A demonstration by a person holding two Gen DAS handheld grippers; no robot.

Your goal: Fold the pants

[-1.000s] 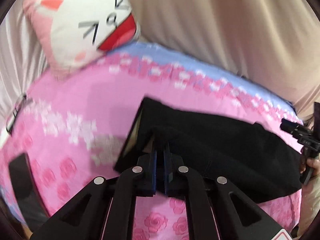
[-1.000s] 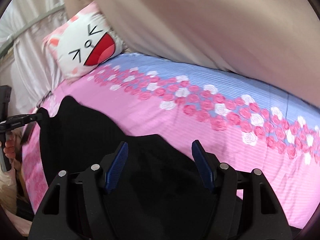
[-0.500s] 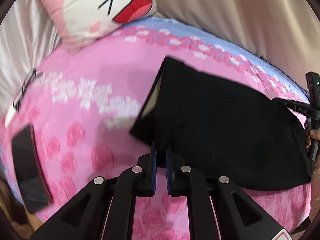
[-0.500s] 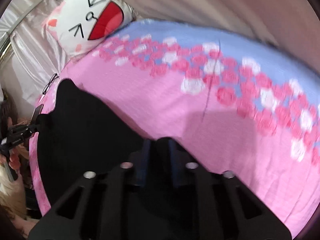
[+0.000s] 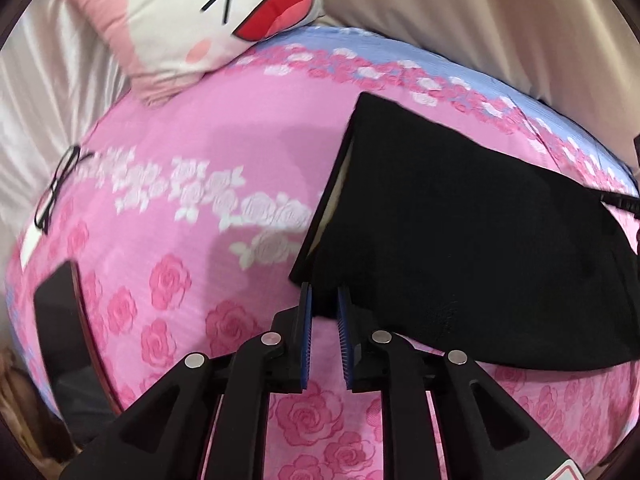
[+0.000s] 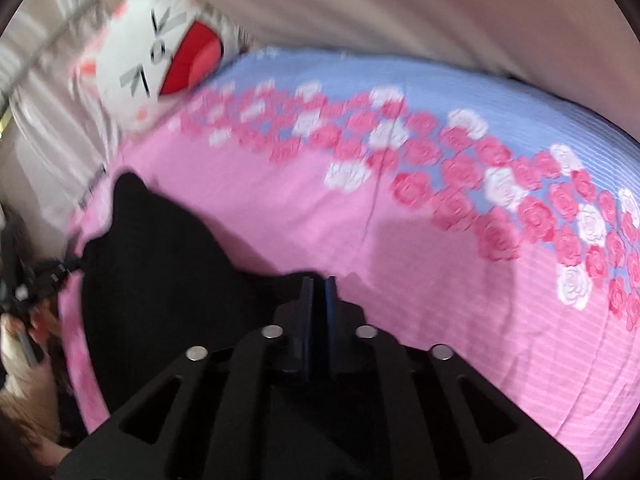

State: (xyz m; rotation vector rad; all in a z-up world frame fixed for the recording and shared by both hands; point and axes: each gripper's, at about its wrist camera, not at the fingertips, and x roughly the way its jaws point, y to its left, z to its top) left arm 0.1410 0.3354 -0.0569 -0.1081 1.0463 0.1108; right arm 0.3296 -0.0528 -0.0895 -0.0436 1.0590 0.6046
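Black pants [image 5: 460,240] lie folded flat on the pink rose bedsheet [image 5: 180,152]. My left gripper [image 5: 324,300] sits at their near left corner. Its jaws are opening: the blue pads stand apart with the fabric corner loose between them. In the right wrist view the pants [image 6: 160,272] spread to the left. My right gripper [image 6: 319,284] is at their right edge with its pads nearly together, pinching black fabric as the jaws just begin to open. The left gripper [image 6: 36,280], held in a hand, shows at that view's left edge.
A cat-face pillow [image 5: 208,12] leans at the head of the bed. Eyeglasses [image 5: 56,188] and a dark phone [image 5: 64,340] lie on the sheet left of the pants. Beige curtain [image 5: 480,20] hangs behind. Bare sheet [image 6: 440,260] stretches right of the pants.
The pants came down and now lie flat on the bed. The left jaws, shut on the corner before, have parted. The right jaws went from wide open to closed on the pants' edge.
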